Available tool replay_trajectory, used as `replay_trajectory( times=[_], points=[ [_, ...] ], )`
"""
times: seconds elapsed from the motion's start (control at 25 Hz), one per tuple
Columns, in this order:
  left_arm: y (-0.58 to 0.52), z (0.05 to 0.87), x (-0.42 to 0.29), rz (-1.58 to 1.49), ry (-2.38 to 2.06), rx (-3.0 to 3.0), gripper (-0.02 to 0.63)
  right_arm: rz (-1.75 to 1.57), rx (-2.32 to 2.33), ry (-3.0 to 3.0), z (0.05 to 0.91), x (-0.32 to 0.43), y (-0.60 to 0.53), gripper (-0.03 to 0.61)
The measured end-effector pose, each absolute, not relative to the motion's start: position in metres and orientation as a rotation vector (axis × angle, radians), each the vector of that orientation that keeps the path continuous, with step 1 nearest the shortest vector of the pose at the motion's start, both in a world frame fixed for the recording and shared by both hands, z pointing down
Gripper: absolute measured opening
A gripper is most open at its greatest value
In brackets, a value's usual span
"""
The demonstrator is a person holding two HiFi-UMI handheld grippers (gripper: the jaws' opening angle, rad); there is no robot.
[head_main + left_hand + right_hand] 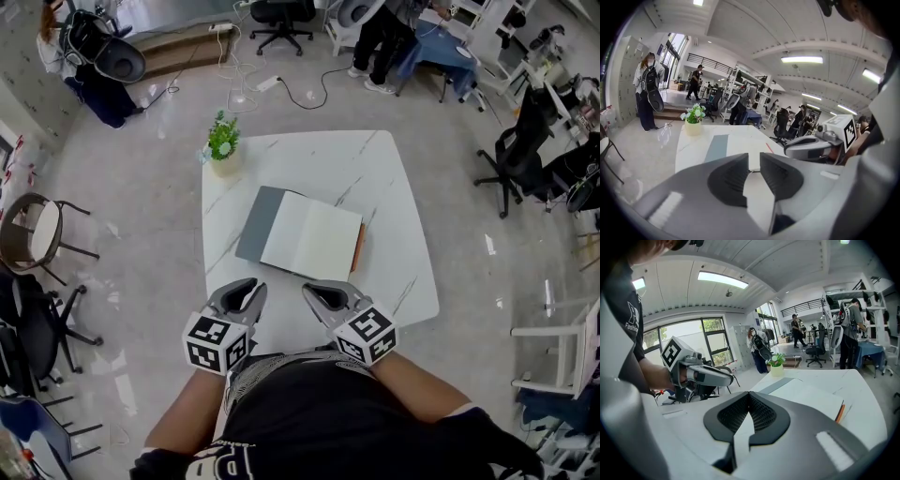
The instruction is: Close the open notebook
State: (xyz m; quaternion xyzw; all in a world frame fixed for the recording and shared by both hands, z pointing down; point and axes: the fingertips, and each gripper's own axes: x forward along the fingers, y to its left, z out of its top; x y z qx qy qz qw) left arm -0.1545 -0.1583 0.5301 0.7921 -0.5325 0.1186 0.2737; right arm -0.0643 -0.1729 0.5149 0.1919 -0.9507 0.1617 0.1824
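- Centrally on the white marbled counter (394,187) an open notebook (300,234) is seen lying flat. Its grey cover is folded out to the left and a blank white page faces up.
- Along the notebook's right edge a thin orange strip (358,248) is seen; whether it is a pencil or a cover edge cannot be told.
- Beyond the notebook's far left corner, a small potted plant (223,145) in a pale pot is stood at the counter's corner, clear of the cover.
- Just short of the notebook's near edge, toward its left side, the left claw (248,286) is held pointing at the book without touching it. In the left gripper view its jaws (753,157) are seen slightly spread, with only bare counter in the narrow gap.
- Just short of the notebook's near edge, toward its right side, the right claw (314,291) is held, likewise apart from the book. In the right gripper view its jaws (749,394) are seen pressed together at the tips, with nothing pinched.
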Motion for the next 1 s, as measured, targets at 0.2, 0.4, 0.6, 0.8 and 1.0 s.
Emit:
replay_trajectory(
  times=[0.2, 0.4, 0.6, 0.8, 1.0],
  points=[
    [-0.162, 0.557, -0.163, 0.283, -1.414, 2.042, 0.135, 0.460, 0.533, -2.682, 0.515, -0.066, -0.174, 0.000],
    [-0.170, 0.595, -0.180, 0.345, -1.419, 1.996, 0.135, 0.461, 0.525, -2.672, 0.517, -0.065, -0.173, 0.000],
    [-0.180, 0.619, -0.203, 0.303, -1.454, 1.911, 0.135, 0.464, 0.525, -2.662, 0.519, -0.066, -0.173, 0.000],
    [-0.190, 0.635, -0.224, 0.250, -1.493, 1.830, 0.135, 0.474, 0.533, -2.645, 0.519, -0.060, -0.170, 0.000],
    [-0.204, 0.653, -0.239, 0.222, -1.485, 1.771, 0.143, 0.471, 0.540, -2.633, 0.521, -0.058, -0.168, 0.000]
  ],
)
